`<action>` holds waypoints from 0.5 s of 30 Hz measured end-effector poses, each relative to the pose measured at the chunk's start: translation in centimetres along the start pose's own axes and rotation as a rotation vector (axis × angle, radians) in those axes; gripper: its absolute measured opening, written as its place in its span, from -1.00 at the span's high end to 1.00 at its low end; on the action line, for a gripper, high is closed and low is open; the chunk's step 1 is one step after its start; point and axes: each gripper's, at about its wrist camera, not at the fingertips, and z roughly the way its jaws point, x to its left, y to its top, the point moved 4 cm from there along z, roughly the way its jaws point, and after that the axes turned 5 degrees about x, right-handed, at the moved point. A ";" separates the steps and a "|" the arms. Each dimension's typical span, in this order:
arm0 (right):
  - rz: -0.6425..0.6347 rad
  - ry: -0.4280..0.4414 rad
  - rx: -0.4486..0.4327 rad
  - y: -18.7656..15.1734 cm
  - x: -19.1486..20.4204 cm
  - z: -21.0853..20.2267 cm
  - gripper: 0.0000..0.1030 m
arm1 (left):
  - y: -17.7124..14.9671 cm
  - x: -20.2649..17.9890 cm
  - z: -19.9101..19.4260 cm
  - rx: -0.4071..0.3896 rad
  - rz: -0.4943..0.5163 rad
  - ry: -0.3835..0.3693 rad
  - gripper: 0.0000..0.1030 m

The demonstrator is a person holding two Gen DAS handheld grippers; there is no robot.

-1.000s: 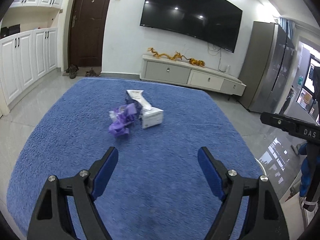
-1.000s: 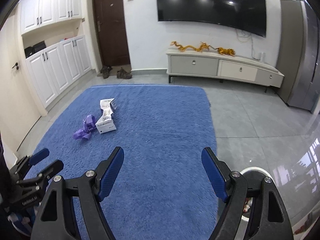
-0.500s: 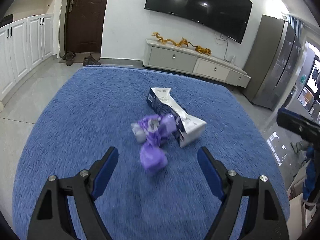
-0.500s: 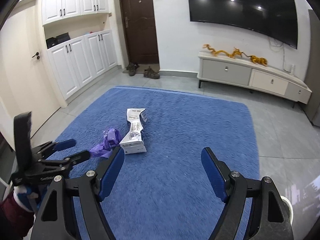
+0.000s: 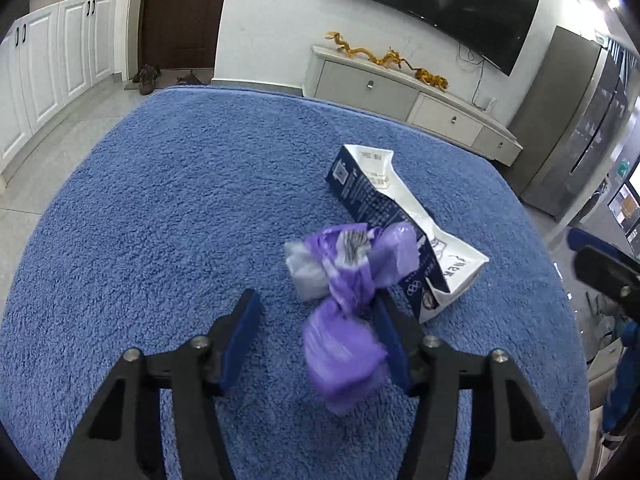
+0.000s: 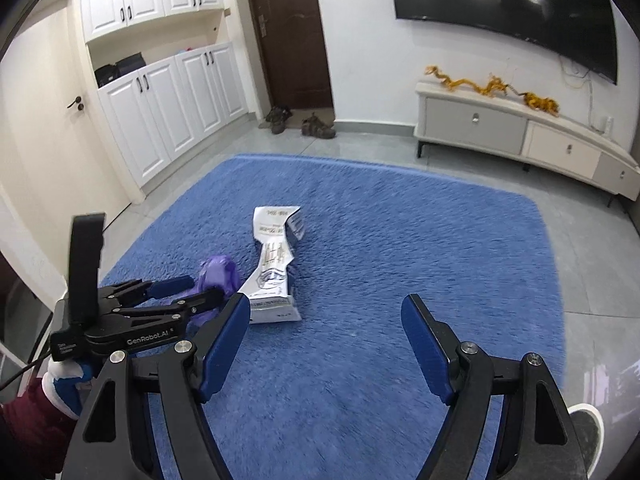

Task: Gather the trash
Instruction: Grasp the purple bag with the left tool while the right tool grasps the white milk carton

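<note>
Left gripper (image 5: 316, 332): jaws closing around the purple plastic bag (image 5: 344, 344); the right pad touches it, the left pad does not yet.
Right gripper (image 6: 326, 344): jaws wide, nothing between them, above bare rug.
Purple plastic bag: crumpled thin film, probably very light, soft and slippery; its bunched lower lobe looks the best place to pinch.
Carton (image 5: 404, 236): flattened printed card, creased, stiffer, probably light; lies touching the bag, just beyond it.
Blue rug (image 5: 168, 208): shaggy pile under both.
</note>
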 end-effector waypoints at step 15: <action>-0.059 0.063 0.122 1.9 4.0 9.5 -0.32 | -1.1 3.1 -1.7 -0.072 -0.113 -0.087 0.66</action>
